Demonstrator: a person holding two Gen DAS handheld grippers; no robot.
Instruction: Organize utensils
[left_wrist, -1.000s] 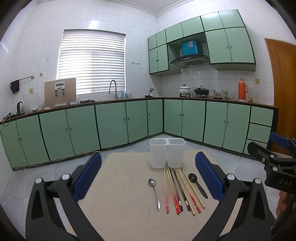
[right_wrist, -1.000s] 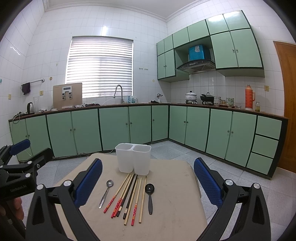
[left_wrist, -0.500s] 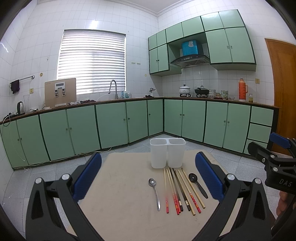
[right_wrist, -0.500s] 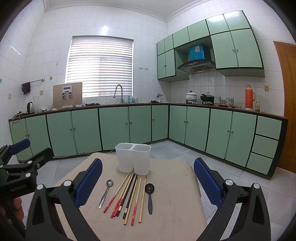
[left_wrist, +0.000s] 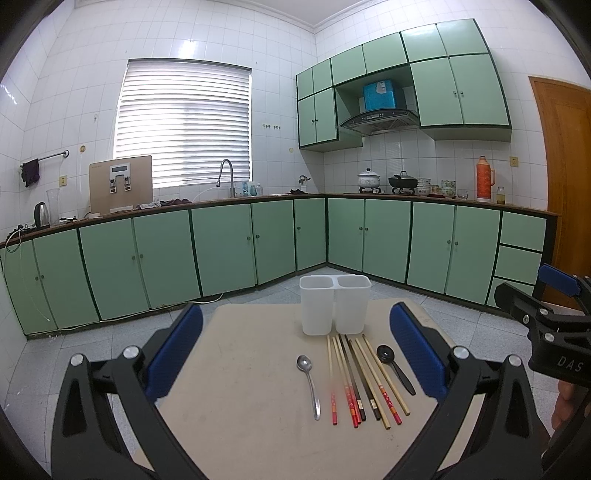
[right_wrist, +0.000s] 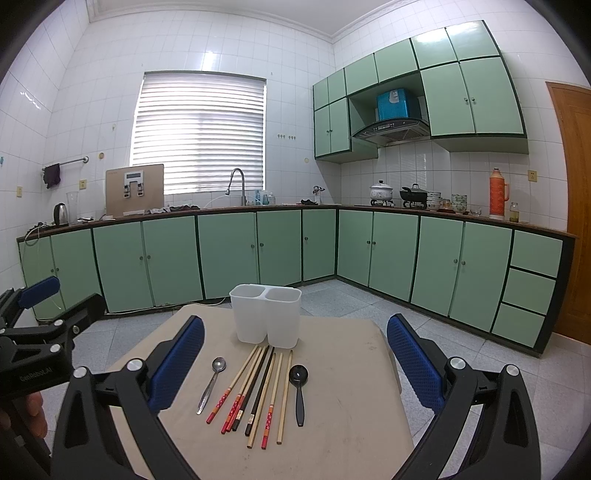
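Observation:
On a beige table (left_wrist: 236, 387) (right_wrist: 343, 424) stands a white two-compartment holder (left_wrist: 334, 304) (right_wrist: 266, 319), both compartments apparently empty. In front of it lie a metal spoon (left_wrist: 309, 384) (right_wrist: 211, 382), several chopsticks (left_wrist: 360, 380) (right_wrist: 255, 391) side by side, and a black spoon (left_wrist: 395, 363) (right_wrist: 298, 387). My left gripper (left_wrist: 295, 354) hovers open over the near table, nothing between its blue pads. My right gripper (right_wrist: 295, 358) is open too and holds nothing. Each gripper shows at the edge of the other's view.
Green base cabinets (left_wrist: 221, 251) run along the far walls on a tiled floor. A wooden door (left_wrist: 565, 177) stands at the right. A person's hand (right_wrist: 22, 417) holds the left tool. The table's left half (left_wrist: 229, 369) is bare.

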